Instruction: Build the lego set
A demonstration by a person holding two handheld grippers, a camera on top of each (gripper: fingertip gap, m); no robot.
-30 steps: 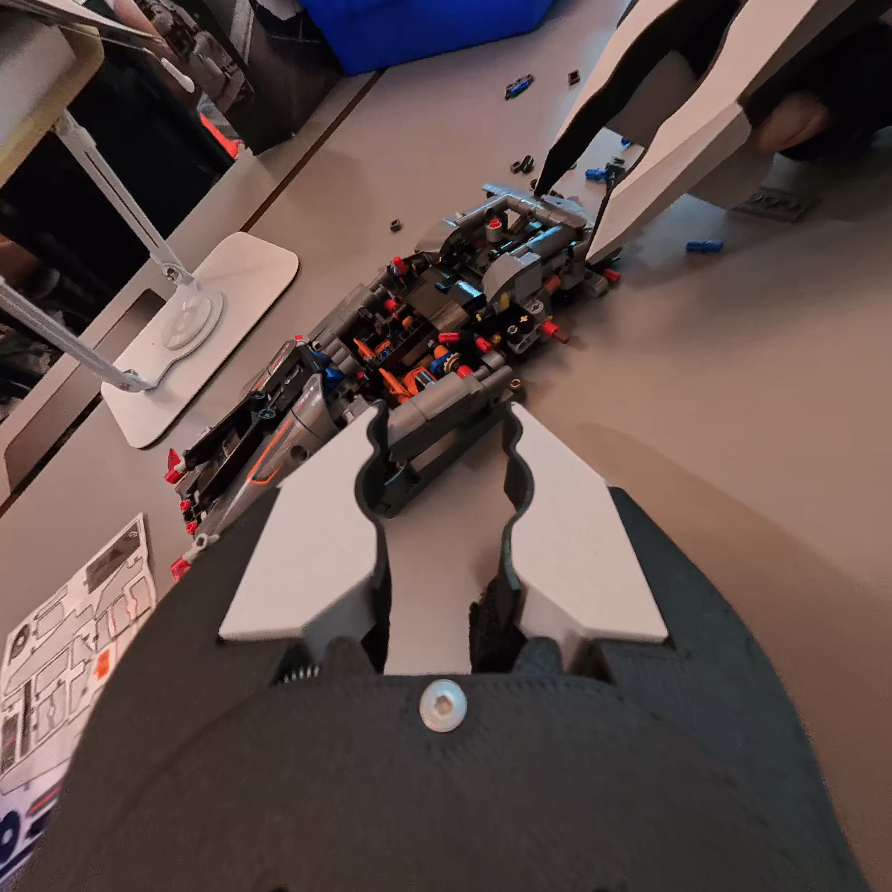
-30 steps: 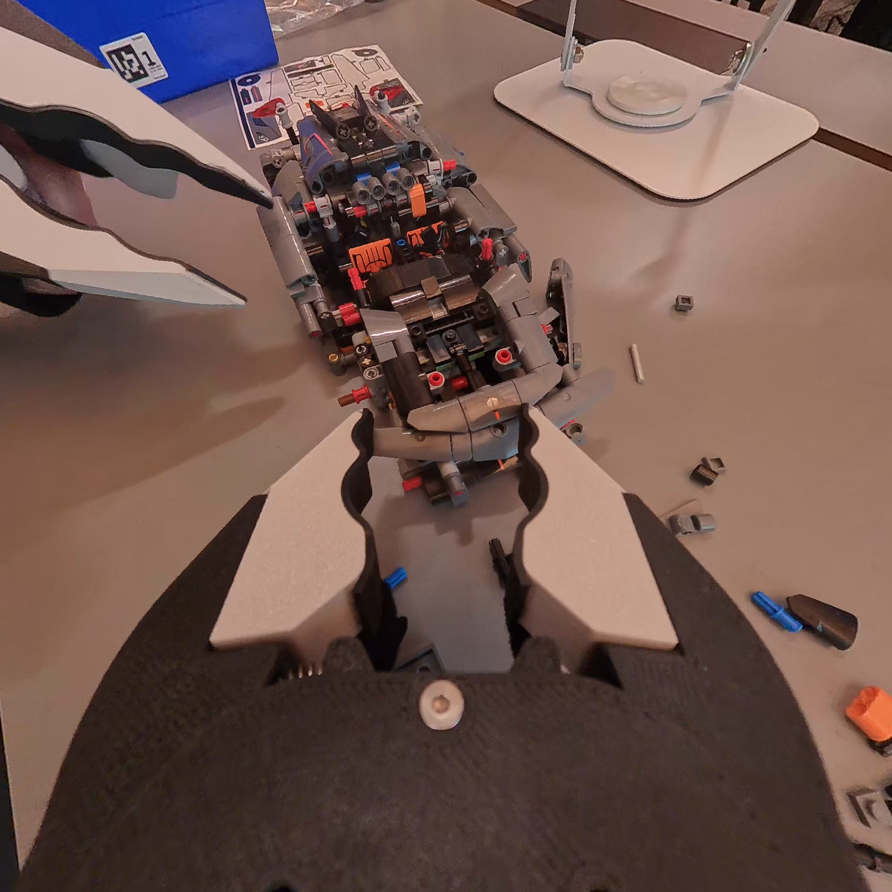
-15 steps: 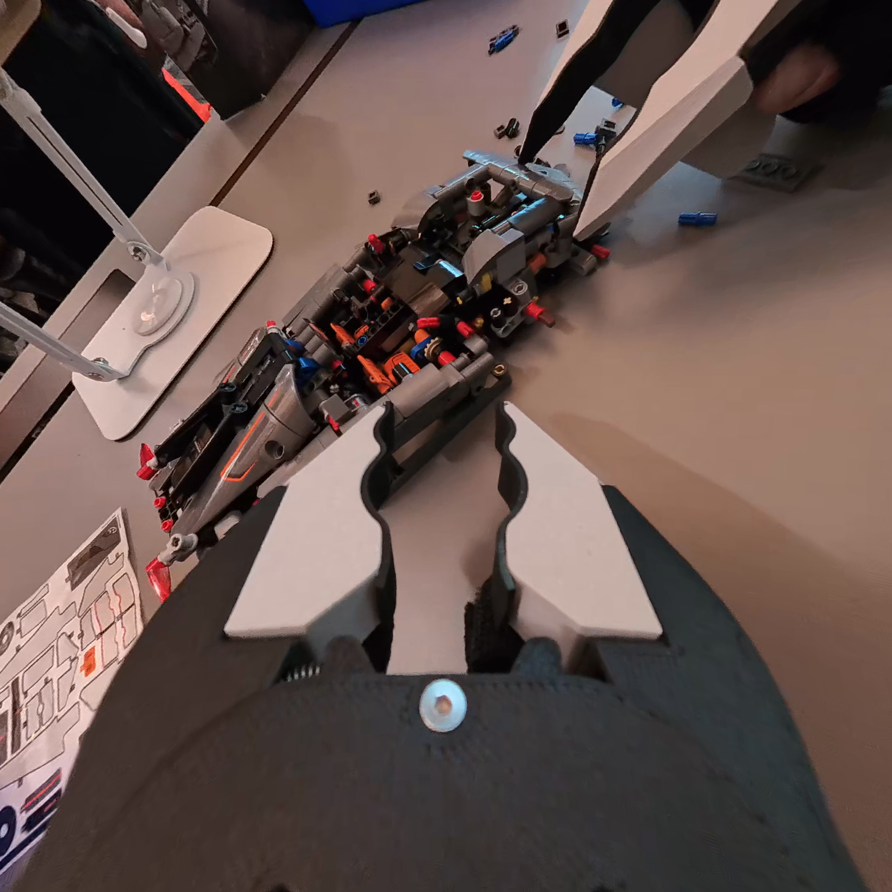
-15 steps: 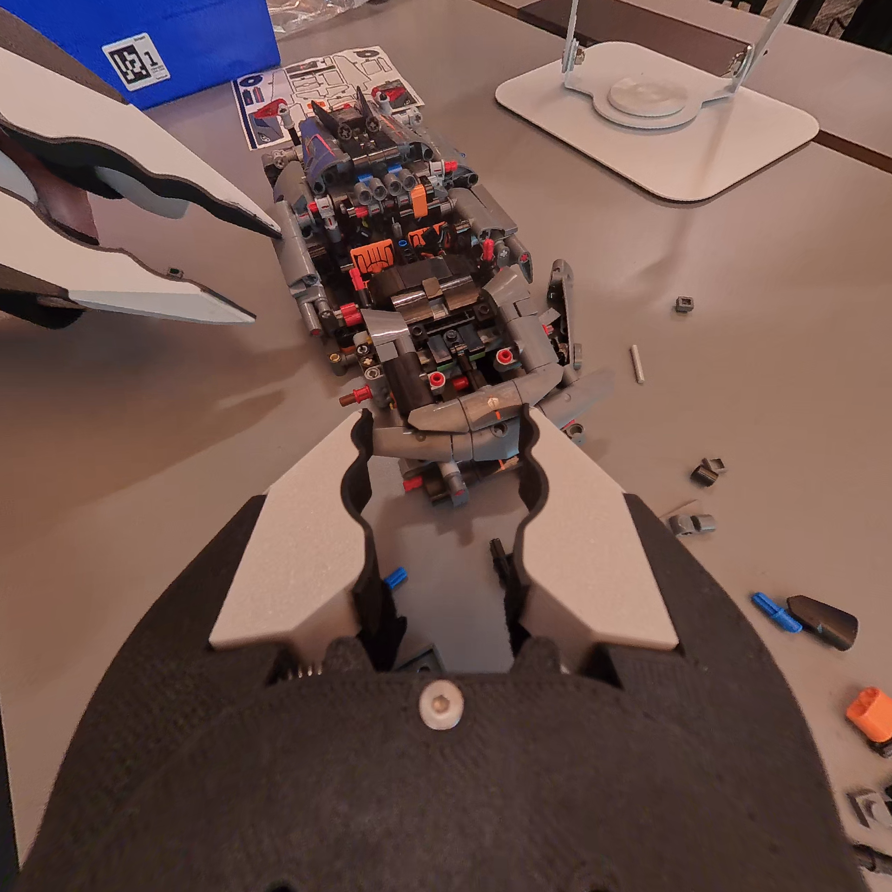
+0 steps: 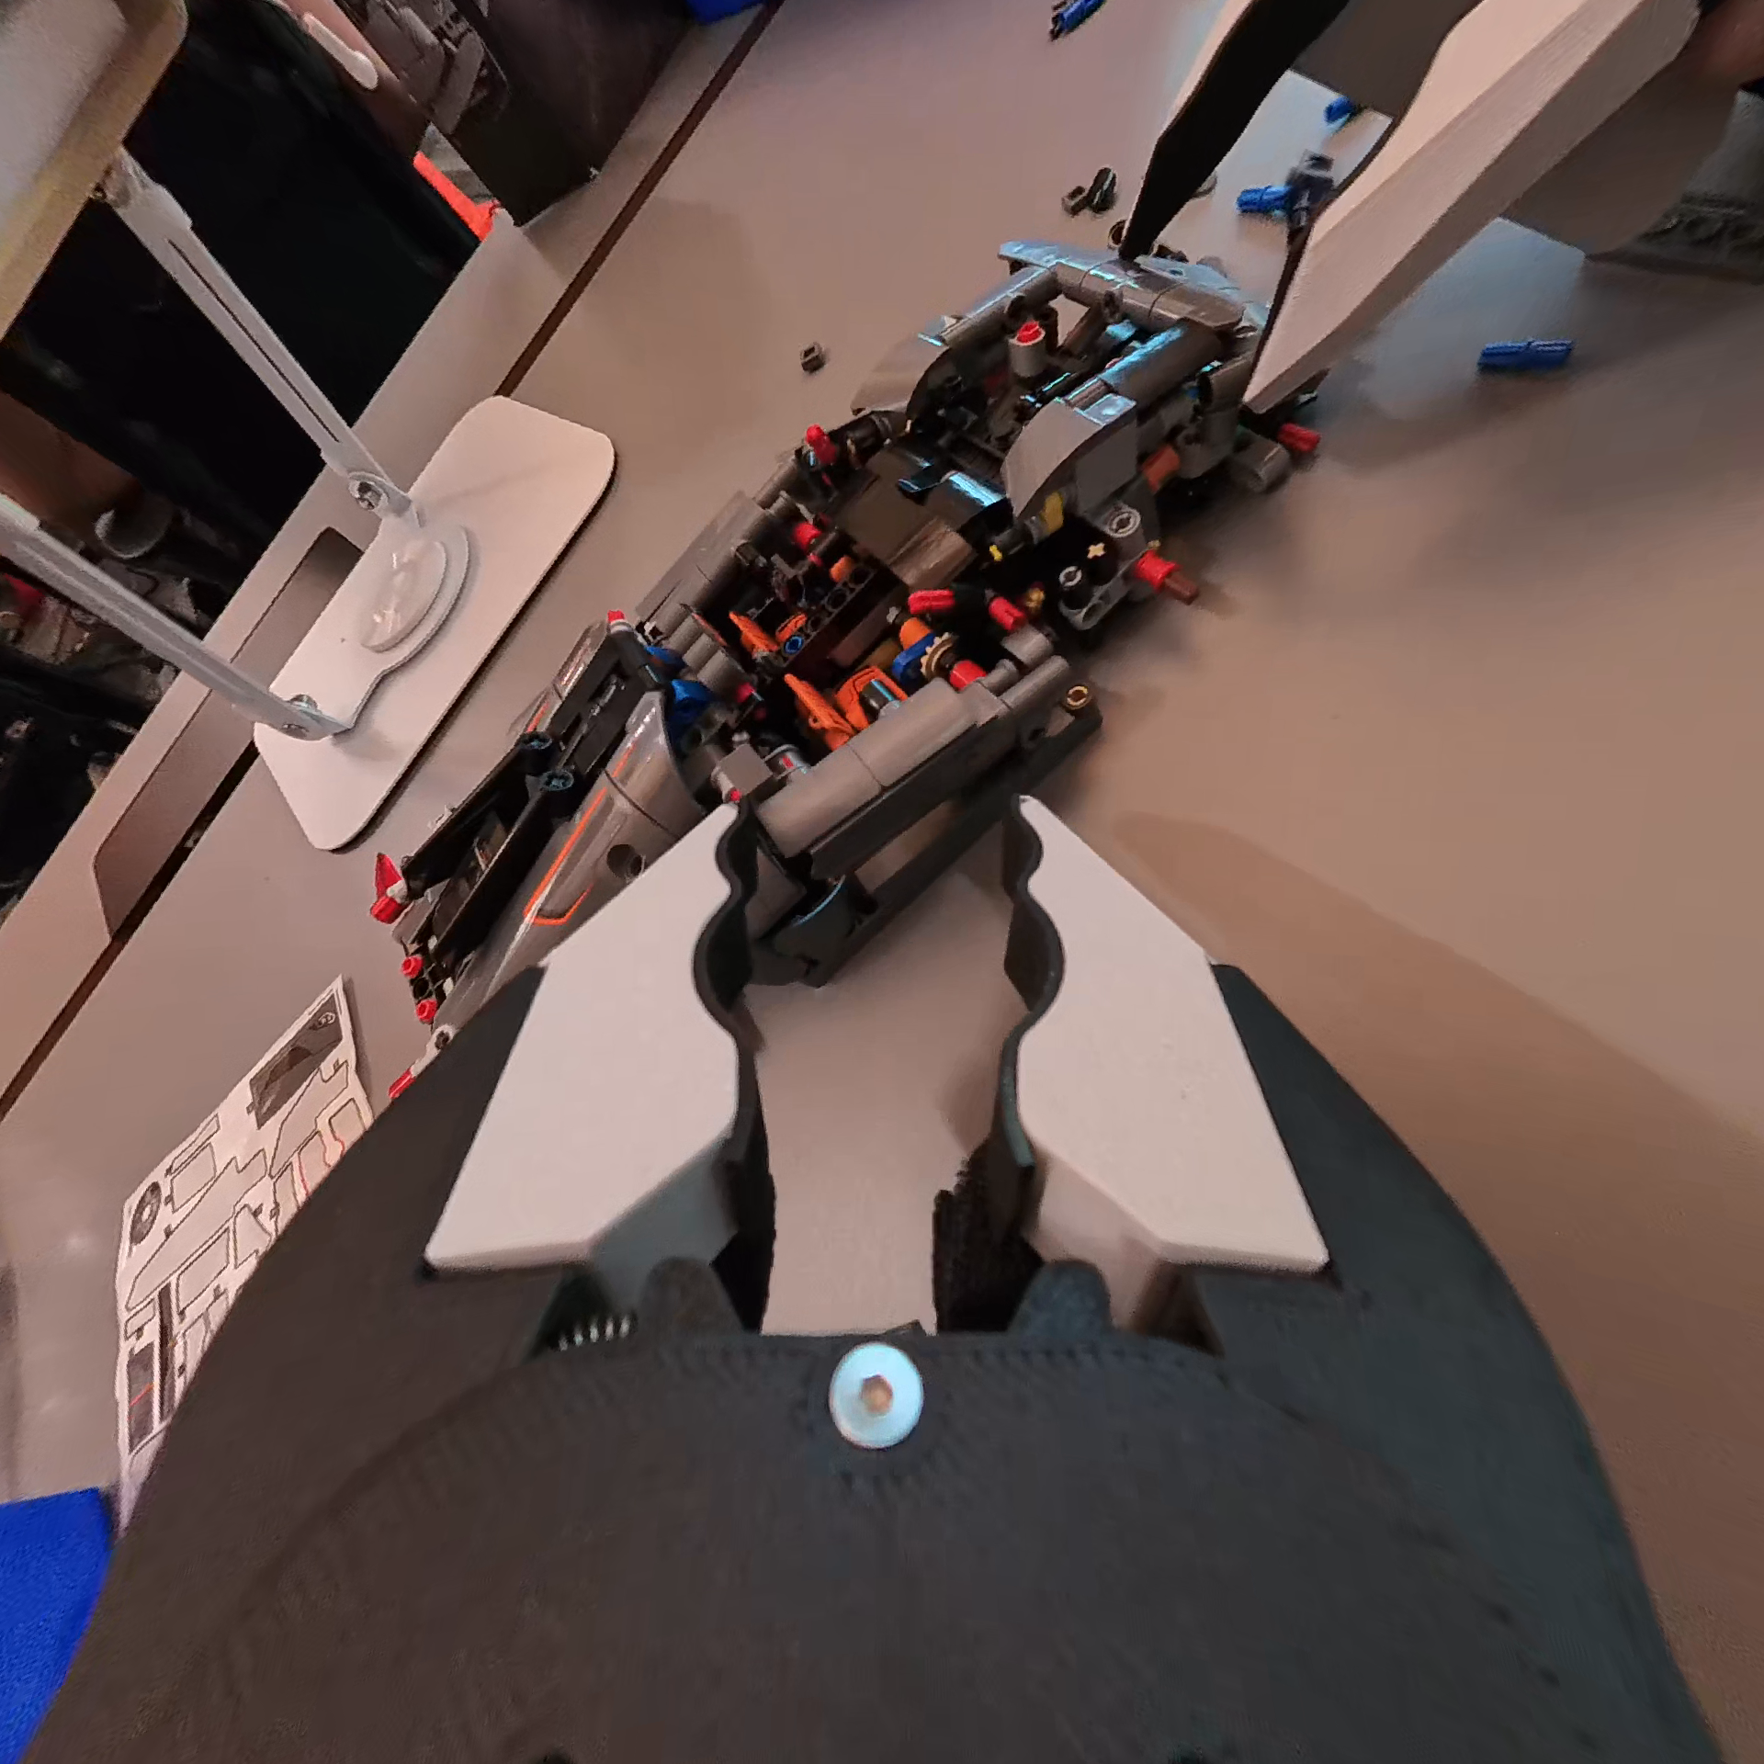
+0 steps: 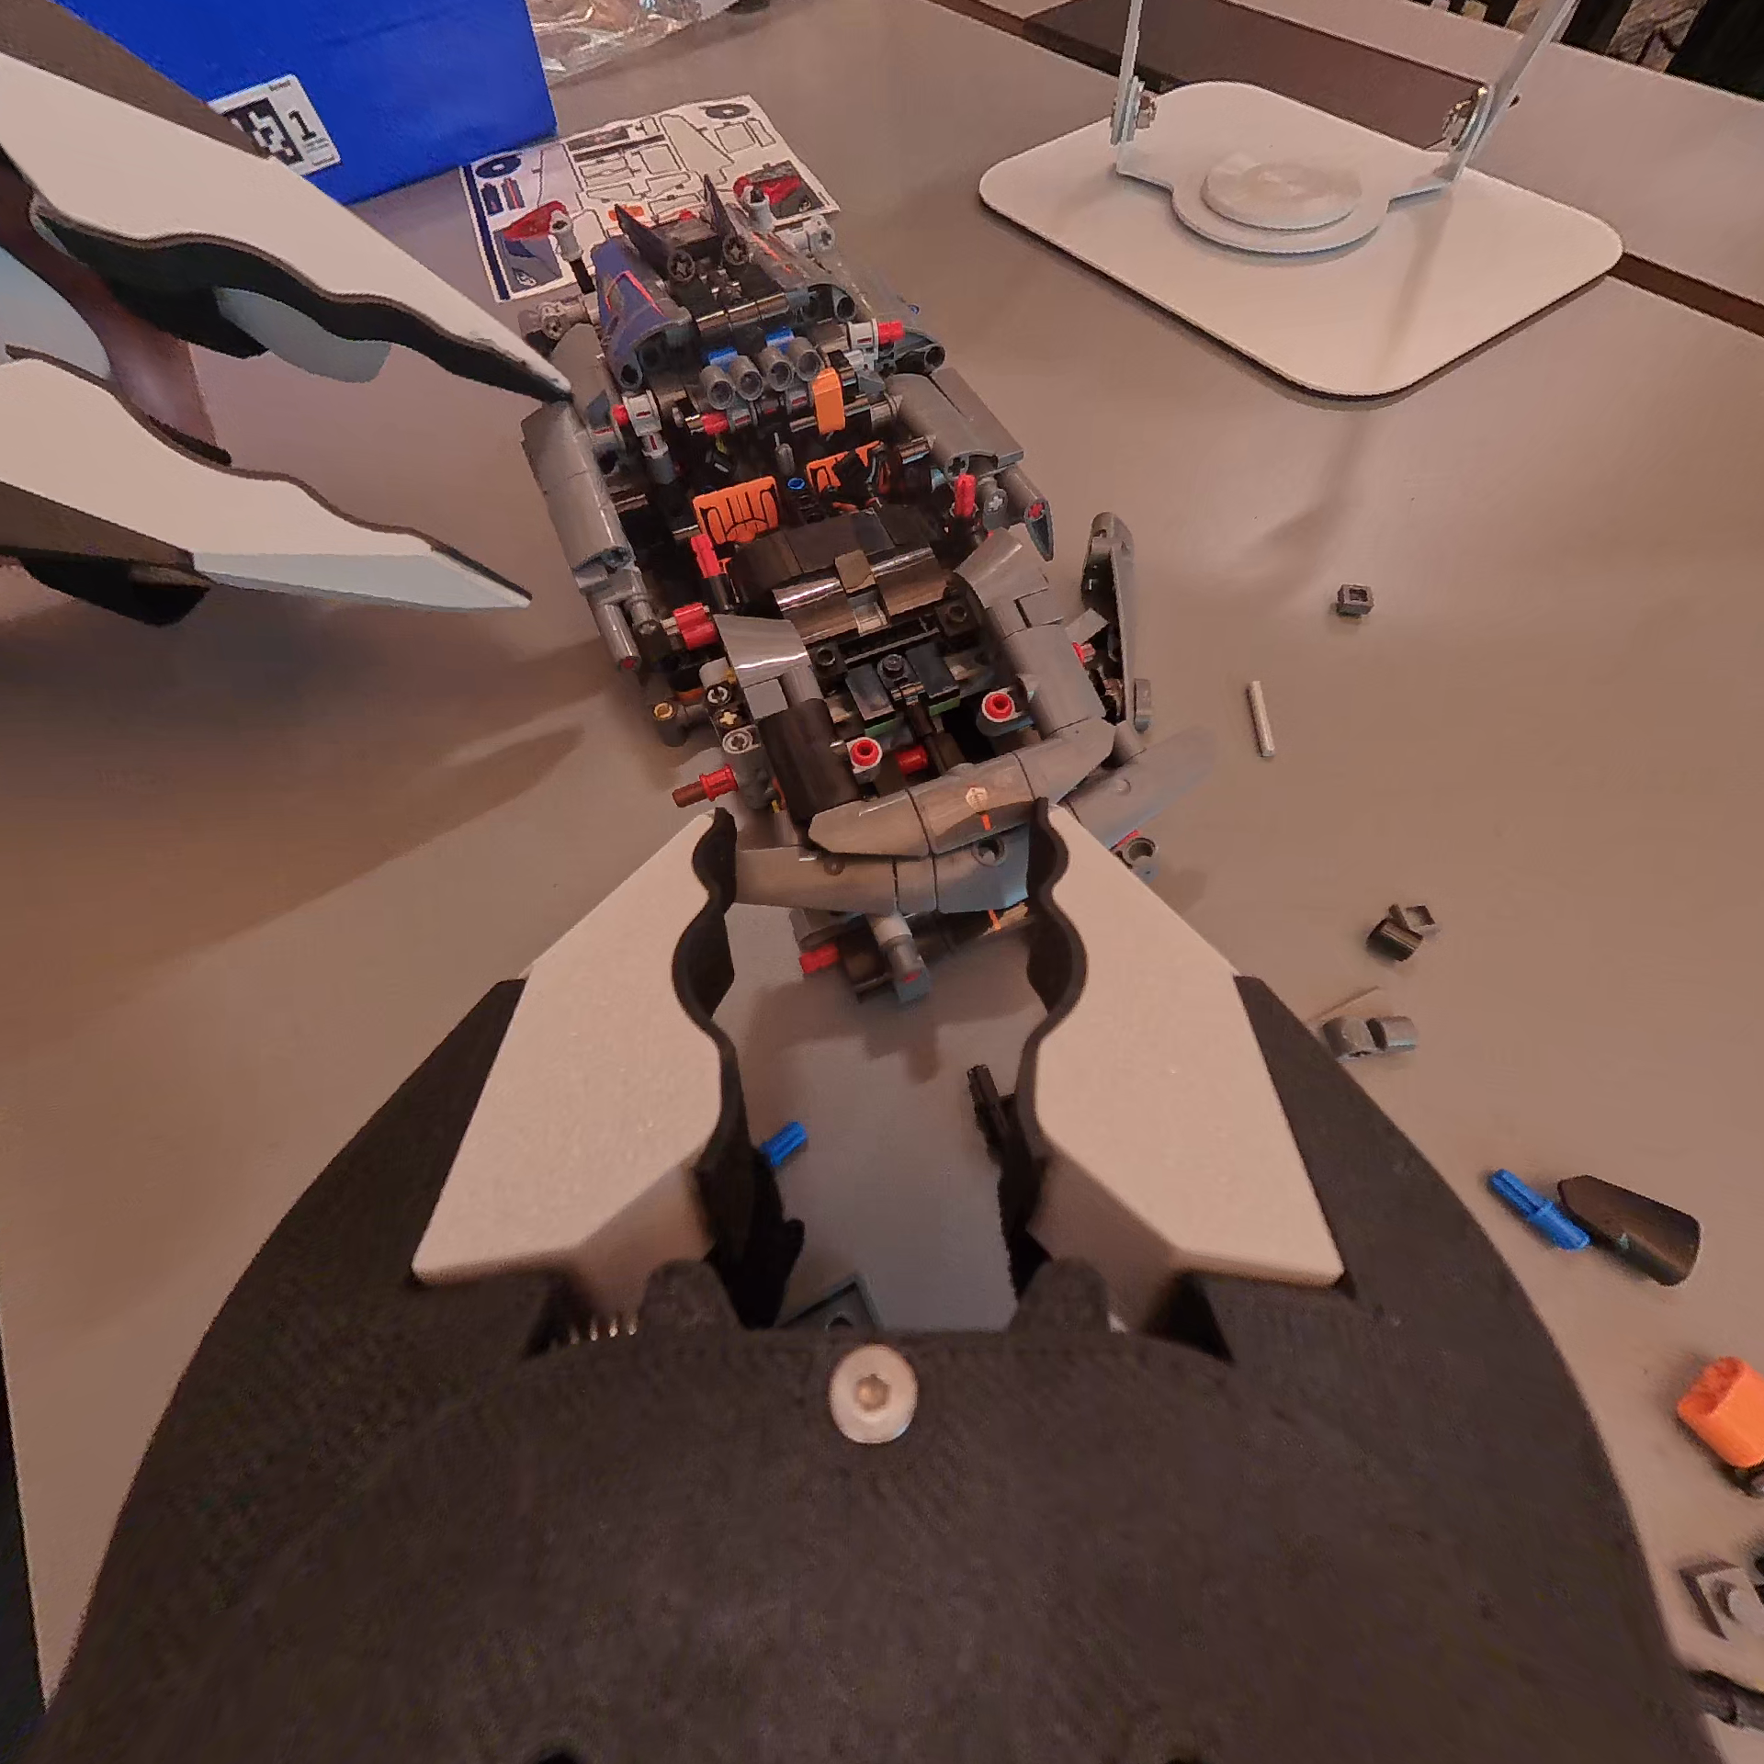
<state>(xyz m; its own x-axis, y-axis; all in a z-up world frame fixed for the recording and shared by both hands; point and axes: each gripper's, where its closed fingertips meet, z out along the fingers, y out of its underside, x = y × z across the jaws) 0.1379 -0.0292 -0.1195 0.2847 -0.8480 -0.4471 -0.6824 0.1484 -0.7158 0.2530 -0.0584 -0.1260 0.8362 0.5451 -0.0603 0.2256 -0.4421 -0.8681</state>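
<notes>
Lego car (image 6: pixel 821 592): a long grey, black and orange model, partly built, lying flat on the counter (image 6: pixel 286 859) between the two grippers.
Left gripper (image 5: pixel 873 830): its jaws stand apart around the car's grey side beam; I cannot tell if they pinch it yet.
Right gripper (image 6: pixel 878 840): its jaws sit on both sides of the car's curved grey front; it looks like they squeeze it, but I cannot be sure.
Loose bits: a blue pin (image 6: pixel 1537 1222), a black wedge (image 6: pixel 1632 1231) and an orange piece (image 6: pixel 1723 1422) lie on the counter by the right gripper.
Sticker sheet (image 6: pixel 649 181): lies flat just past the far end of the car.
Doing it well: I think the car is being steadied. Close slowly on the strong beams, not the thin panels. Keep both ends level so nothing pops off.
</notes>
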